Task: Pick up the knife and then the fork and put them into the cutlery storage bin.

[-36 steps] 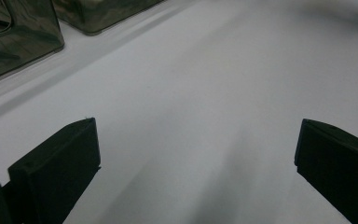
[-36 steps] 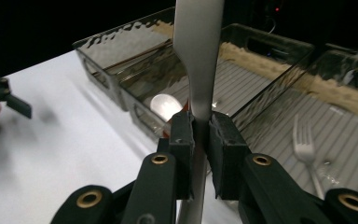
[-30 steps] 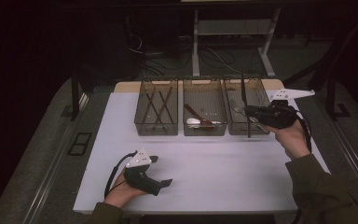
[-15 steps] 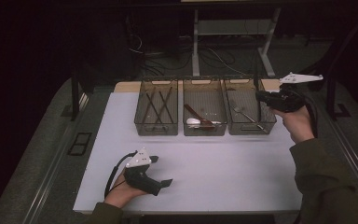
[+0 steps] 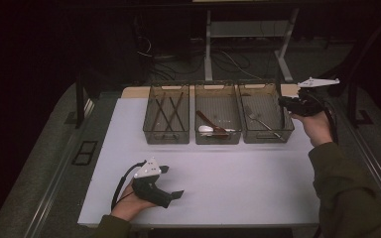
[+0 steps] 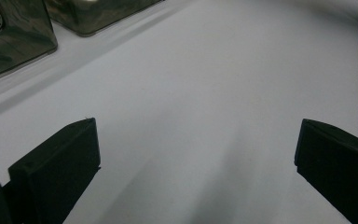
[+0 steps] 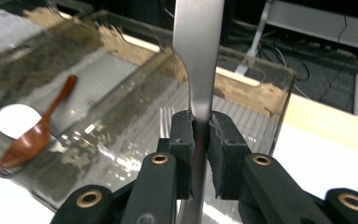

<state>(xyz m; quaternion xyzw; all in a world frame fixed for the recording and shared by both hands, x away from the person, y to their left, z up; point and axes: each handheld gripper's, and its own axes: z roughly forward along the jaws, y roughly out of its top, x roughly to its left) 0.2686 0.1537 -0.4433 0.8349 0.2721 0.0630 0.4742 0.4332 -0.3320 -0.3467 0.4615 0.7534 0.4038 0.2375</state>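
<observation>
- Pinching a metal utensil handle (image 7: 198,60) in my right gripper (image 7: 200,140), beside the rightmost bin (image 5: 266,135): stiff, light, slick.
- Grip sits mid-handle, may pivot.
- Left gripper (image 6: 196,154) spread, idle on surface (image 6: 214,84).

Three clear plastic bins (image 5: 166,135) stand in a row. They hold four dark chopsticks (image 5: 168,110), one brown wooden spoon (image 5: 209,122), one white spoon (image 5: 206,129) and one silver metal fork (image 5: 259,119).
</observation>
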